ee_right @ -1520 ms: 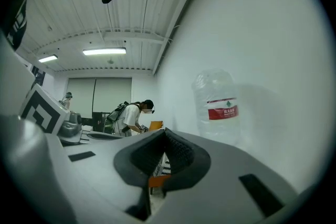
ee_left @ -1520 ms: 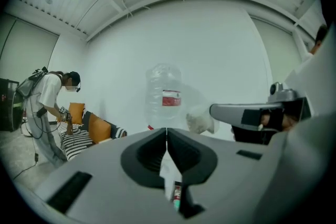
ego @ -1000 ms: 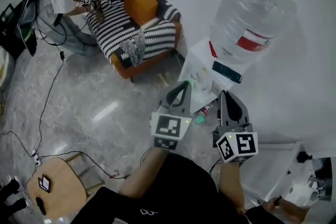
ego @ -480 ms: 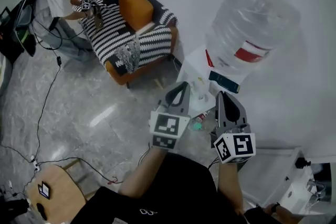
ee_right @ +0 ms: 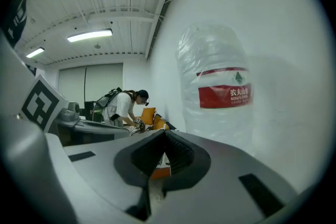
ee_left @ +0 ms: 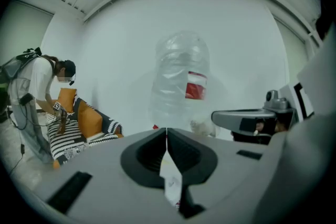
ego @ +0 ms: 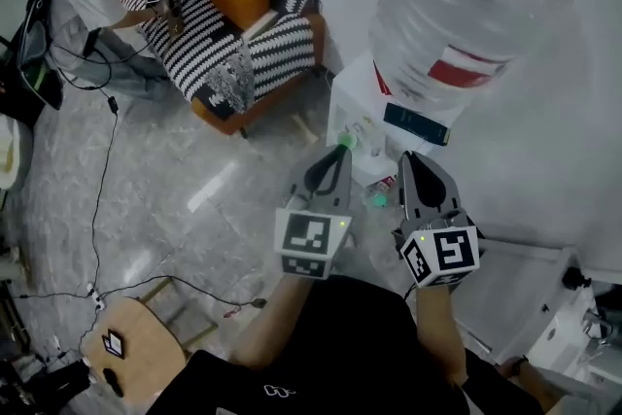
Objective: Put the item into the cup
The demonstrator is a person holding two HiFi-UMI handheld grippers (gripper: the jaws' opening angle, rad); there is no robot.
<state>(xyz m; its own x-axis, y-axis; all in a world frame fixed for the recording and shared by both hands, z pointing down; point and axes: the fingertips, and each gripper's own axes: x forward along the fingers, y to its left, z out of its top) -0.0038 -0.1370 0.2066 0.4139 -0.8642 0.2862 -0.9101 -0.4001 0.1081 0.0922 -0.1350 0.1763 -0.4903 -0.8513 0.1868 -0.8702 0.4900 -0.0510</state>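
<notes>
The left gripper (ego: 333,165) and right gripper (ego: 415,170), fingers closed on nothing, hover near a water dispenser (ego: 352,108).

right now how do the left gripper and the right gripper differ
In the head view the left gripper leans toward the right, while the right gripper leans toward the left, so their tips draw closer. The left marker cube shows a different square pattern from the right marker cube. Both have their jaws together with nothing between them, and both point at the water dispenser under the big bottle.
</notes>
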